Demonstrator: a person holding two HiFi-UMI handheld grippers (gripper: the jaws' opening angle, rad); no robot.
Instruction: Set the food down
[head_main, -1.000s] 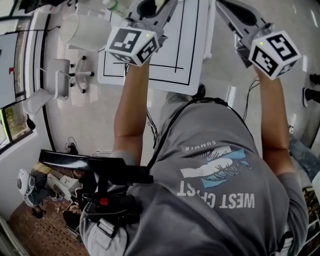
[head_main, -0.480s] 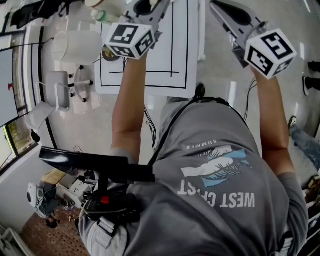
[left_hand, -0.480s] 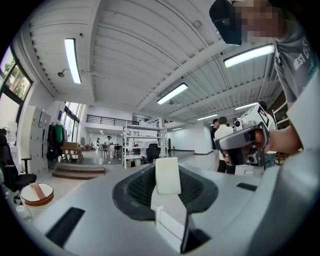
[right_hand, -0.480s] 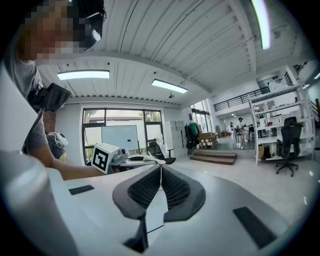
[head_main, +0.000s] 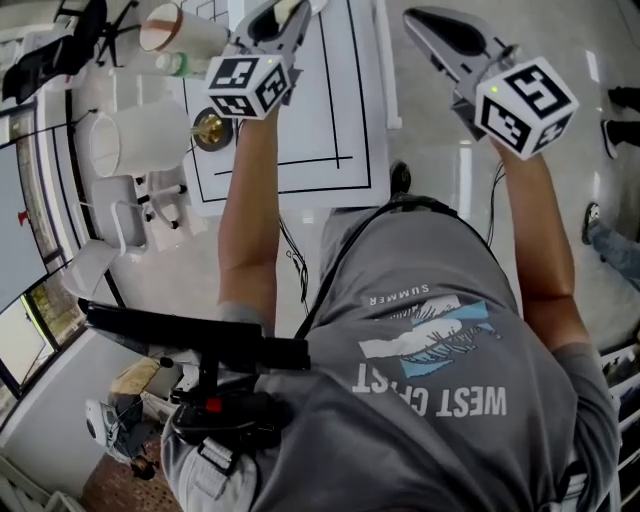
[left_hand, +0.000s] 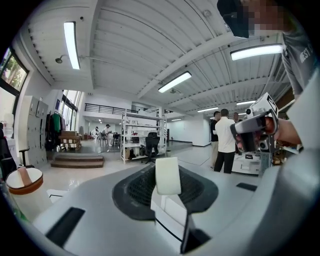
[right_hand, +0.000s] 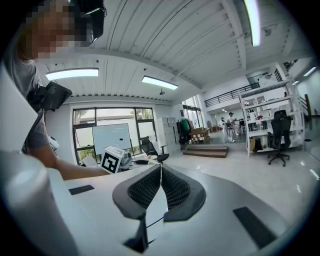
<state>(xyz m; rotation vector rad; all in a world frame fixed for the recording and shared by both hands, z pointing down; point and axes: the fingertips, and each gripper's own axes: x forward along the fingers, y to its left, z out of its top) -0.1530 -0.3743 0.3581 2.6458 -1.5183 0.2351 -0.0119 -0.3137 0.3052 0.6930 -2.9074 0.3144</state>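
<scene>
The left gripper (left_hand: 167, 187) is raised over the far part of the white mat (head_main: 340, 100) that covers the table (head_main: 300, 200). Its dark fingers (left_hand: 135, 190) stand about half apart and are pressed on a pale, cream-coloured slab of food (left_hand: 167, 176), which stands upright between them, up in the air and clear of the mat. The right gripper (right_hand: 160, 180) is held up to the right of the mat, off the table's edge and over the floor. Its fingers (right_hand: 145, 190) are closed flat against each other with nothing between them.

Left of the mat stands a white jug (head_main: 130, 140), and a small round brass-coloured dish (head_main: 212, 130) sits just at the mat's left border beside it. Further back on that same side, a paper cup with a brown rim (head_main: 175, 28) and a small bottle with a green cap (head_main: 172, 65) lie near each other. The person in the grey shirt (head_main: 440, 330) stands at the near edge of the mat with both forearms stretched forward.
</scene>
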